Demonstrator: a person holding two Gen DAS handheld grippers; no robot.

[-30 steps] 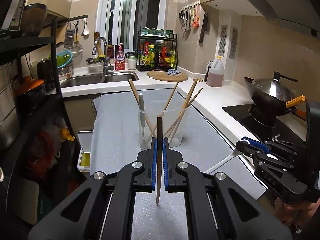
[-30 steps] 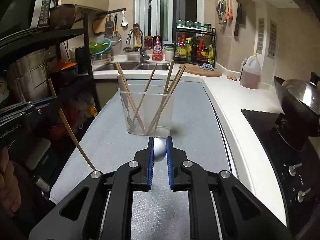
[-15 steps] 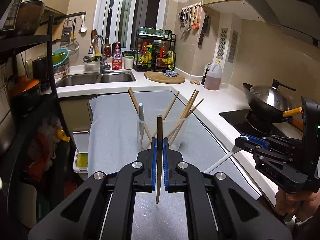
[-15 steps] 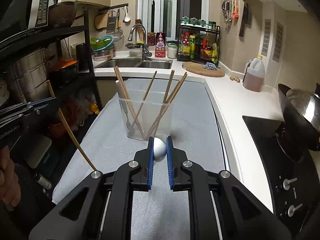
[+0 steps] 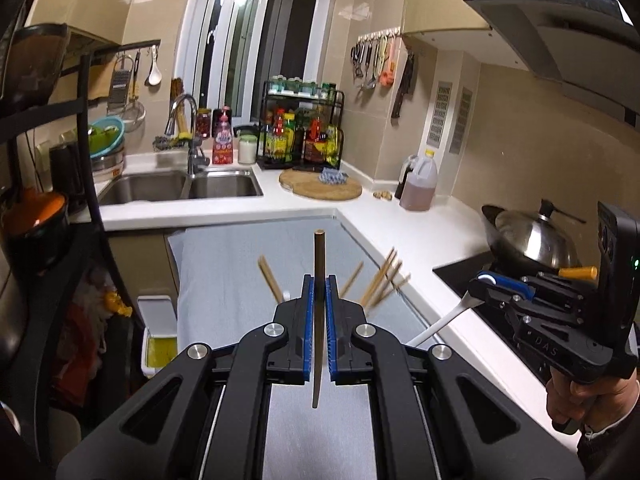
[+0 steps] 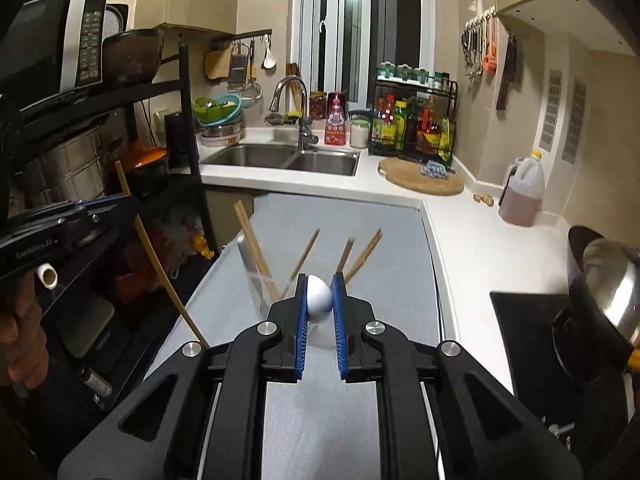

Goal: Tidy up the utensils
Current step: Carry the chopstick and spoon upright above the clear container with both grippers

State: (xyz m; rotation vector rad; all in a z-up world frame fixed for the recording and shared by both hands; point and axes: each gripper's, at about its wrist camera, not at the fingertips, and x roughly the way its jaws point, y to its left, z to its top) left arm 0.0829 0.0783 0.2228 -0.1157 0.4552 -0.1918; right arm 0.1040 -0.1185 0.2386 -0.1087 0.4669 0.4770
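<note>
— Chopsticks, where are they at the moment?
— One brown chopstick (image 5: 319,316) stands nearly upright between the blue pads of the left hand-held gripper (image 5: 319,294), which is clamped tight on it; its top sticks up above the jaws and its tip hangs below them. The rest lean in the clear cup (image 6: 262,284) on the grey mat (image 6: 392,248) covering the desk (image 6: 472,224).
— And the other side?
— The right hand-held gripper (image 6: 320,298) is nearly closed, pinching a white spoon (image 6: 319,298) by its bowl. From the left wrist view the spoon's handle (image 5: 442,320) slants down and toward the camera from those jaws.
— What differs from a second ago?
— Both hand-held grippers have risen. The cup sat fully in view ahead of the jaws then; now it lies lower in both views, mostly hidden behind the fingers, with only the chopstick tops (image 5: 384,280) fanning out. More of the sink (image 5: 180,186) and the back counter shows. Neither grip has changed.
— Anything else nearby?
— A wok with a steel lid (image 5: 532,240) sits on the hob at the right, and a hand (image 5: 580,400) grips the right tool's handle
</note>
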